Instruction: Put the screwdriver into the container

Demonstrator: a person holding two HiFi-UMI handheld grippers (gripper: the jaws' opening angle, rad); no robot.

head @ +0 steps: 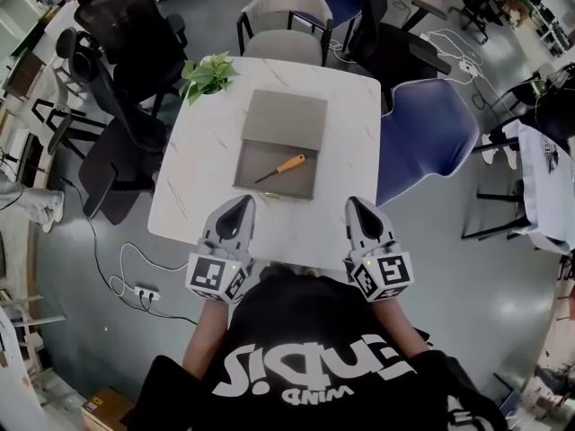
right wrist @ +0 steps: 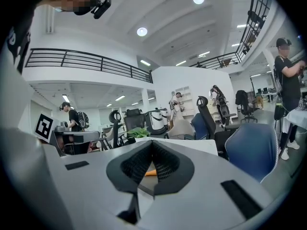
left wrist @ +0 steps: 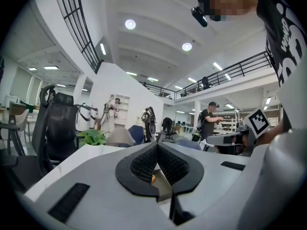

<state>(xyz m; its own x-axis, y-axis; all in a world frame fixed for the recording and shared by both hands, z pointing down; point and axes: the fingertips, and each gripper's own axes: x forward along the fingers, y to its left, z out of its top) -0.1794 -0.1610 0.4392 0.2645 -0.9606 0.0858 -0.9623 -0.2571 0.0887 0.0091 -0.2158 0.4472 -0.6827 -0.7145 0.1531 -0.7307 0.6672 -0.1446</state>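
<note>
An orange-handled screwdriver (head: 286, 166) lies inside the open grey container (head: 299, 185), whose lid (head: 285, 118) is folded back towards the far side of the white table (head: 202, 164). My left gripper (head: 244, 199) hovers over the table's near edge, just short of the container's front left corner, jaws shut and empty. My right gripper (head: 352, 201) is level with it at the front right, also shut with nothing held. In the left gripper view the tips (left wrist: 157, 145) meet, and a speck of the orange handle (left wrist: 153, 178) shows below them. The right gripper view shows its tips (right wrist: 152, 143) meeting above the handle (right wrist: 150, 173).
A potted plant (head: 208, 73) stands on the table's far left corner. A blue chair (head: 427, 133) is at the right side, a grey chair (head: 283, 48) at the far side, black chairs (head: 126, 43) at the left. A power strip (head: 146, 292) lies on the floor.
</note>
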